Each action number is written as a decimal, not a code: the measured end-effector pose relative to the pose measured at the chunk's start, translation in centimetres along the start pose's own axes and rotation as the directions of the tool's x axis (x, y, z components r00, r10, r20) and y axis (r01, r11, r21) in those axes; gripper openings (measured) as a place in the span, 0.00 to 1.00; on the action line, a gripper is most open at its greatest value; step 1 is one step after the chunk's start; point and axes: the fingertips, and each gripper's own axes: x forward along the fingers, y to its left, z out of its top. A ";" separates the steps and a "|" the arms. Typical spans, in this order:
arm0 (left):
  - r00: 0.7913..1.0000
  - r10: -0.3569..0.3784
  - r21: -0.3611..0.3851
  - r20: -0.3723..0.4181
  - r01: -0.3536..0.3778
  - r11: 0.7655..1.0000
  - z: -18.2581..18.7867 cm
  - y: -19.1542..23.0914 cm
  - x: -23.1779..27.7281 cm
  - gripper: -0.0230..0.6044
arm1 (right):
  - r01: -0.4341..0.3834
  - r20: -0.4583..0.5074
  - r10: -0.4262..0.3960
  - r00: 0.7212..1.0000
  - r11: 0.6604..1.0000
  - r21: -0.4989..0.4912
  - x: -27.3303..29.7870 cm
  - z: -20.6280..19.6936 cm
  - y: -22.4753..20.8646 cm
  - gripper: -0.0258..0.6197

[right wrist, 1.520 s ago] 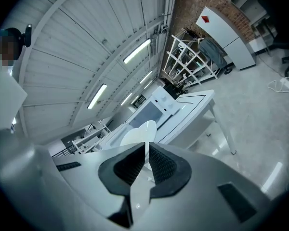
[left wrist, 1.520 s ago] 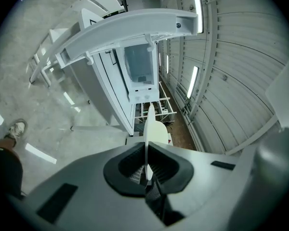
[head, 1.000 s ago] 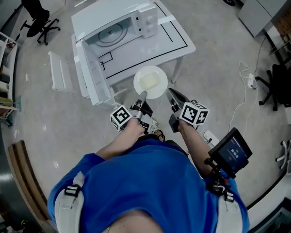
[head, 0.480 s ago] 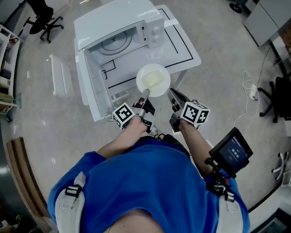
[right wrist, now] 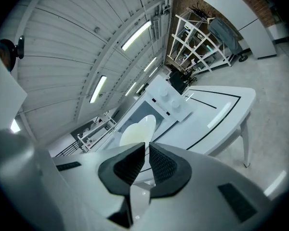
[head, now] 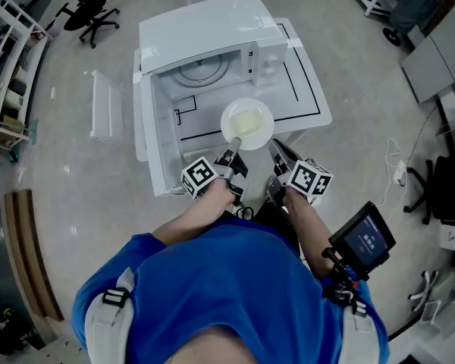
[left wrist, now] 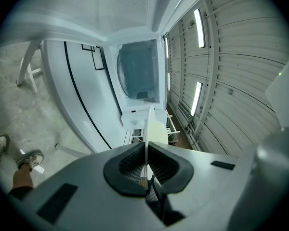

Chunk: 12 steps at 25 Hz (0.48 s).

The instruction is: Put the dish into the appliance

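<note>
A white dish (head: 247, 122) with a pale yellow centre hangs level just in front of the open microwave (head: 205, 36), whose cavity with the glass turntable (head: 205, 70) lies beyond it. My left gripper (head: 235, 145) is shut on the dish's near rim. In the left gripper view the dish (left wrist: 150, 126) stands edge-on between the pads, with the microwave cavity (left wrist: 137, 76) ahead. My right gripper (head: 274, 148) sits just right of the dish, shut, with nothing in it. In the right gripper view the dish (right wrist: 137, 130) shows past the pads (right wrist: 130, 165).
The microwave door (head: 158, 139) stands swung open at the left, beside the dish. The microwave rests on a white table (head: 307, 97) with black lines. A white rack (head: 102, 108) lies on the floor left; shelves (head: 7, 59) and an office chair (head: 95, 10) stand further off.
The dish, in my left gripper, has moved forward to the mouth of the open microwave. My right gripper has come forward alongside it, still without anything in it.
</note>
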 end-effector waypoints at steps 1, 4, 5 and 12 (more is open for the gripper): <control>1.000 0.005 -0.004 0.012 -0.005 1.000 0.4 0.2 0.2 0.06 | -0.007 -0.011 0.007 1.000 1.000 -0.003 0.6 0.1 -0.1 0.04; 0.998 0.010 -0.005 0.056 -0.009 1.000 2.0 0.6 1.5 0.06 | -0.034 -0.045 0.034 0.998 0.999 -0.016 2.6 0.9 -0.6 0.04; 0.997 0.009 -0.003 0.071 -0.009 1.000 2.6 0.5 2.1 0.06 | -0.043 -0.055 0.042 0.998 0.999 -0.019 3.4 1.4 -0.9 0.04; 0.978 0.039 -0.019 0.204 -0.036 0.999 7.6 0.4 5.3 0.06 | -0.125 -0.154 0.120 0.981 0.992 -0.022 9.3 4.5 -1.6 0.04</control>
